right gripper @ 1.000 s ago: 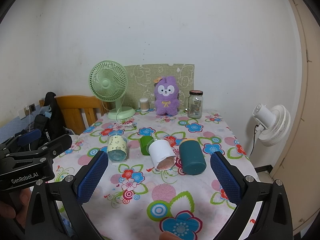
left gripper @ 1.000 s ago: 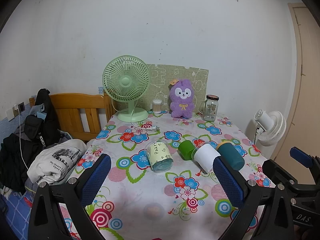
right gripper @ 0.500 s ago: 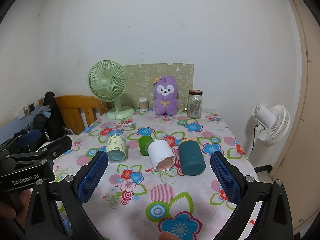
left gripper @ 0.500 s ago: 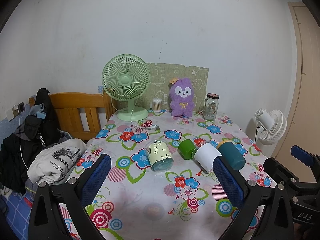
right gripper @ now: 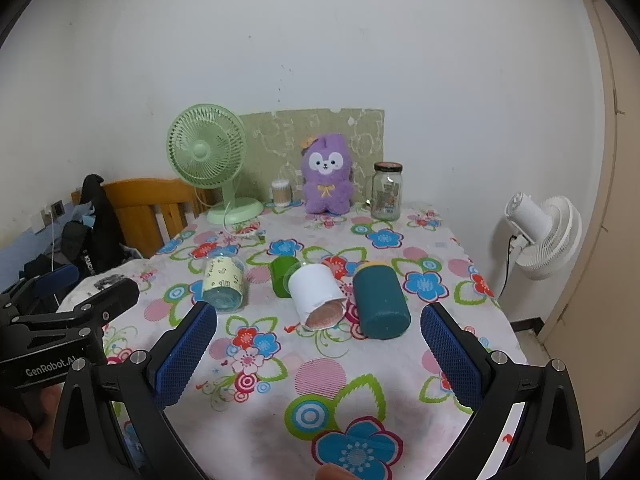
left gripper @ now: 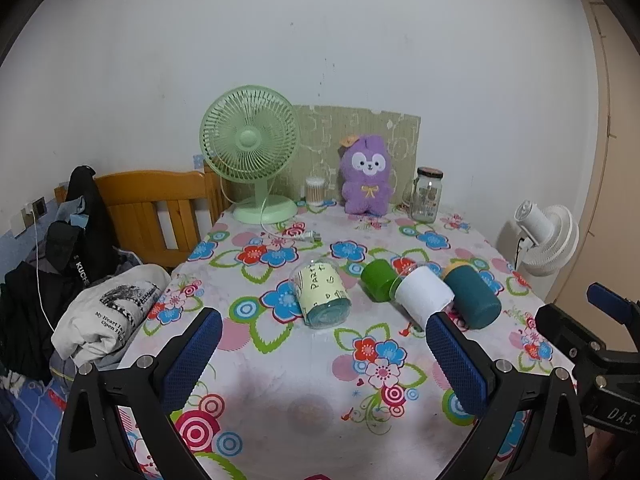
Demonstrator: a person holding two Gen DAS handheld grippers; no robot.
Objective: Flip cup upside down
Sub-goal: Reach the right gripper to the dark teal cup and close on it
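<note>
Several cups lie on their sides in a row mid-table: a clear cup with a yellow label (left gripper: 322, 297) (right gripper: 223, 283), a green cup (left gripper: 378, 279) (right gripper: 283, 275), a white cup (left gripper: 424, 296) (right gripper: 318, 295) and a dark teal cup (left gripper: 472, 298) (right gripper: 381, 305). My left gripper (left gripper: 322, 360) is open and empty, above the near table, short of the cups. My right gripper (right gripper: 318, 354) is open and empty, just short of the white and teal cups.
A floral tablecloth (left gripper: 304, 380) covers the table. At the back stand a green fan (left gripper: 252, 152), a purple plush (left gripper: 366, 180), a glass jar (left gripper: 428, 194) and a cotton swab pot (left gripper: 315, 191). A wooden bedframe (left gripper: 148, 208) and clothes (left gripper: 108, 312) lie left; a white fan (left gripper: 548, 240) stands right.
Both grippers have drifted slightly; the view shifts a little. The cups have not moved and both jaws stay open.
</note>
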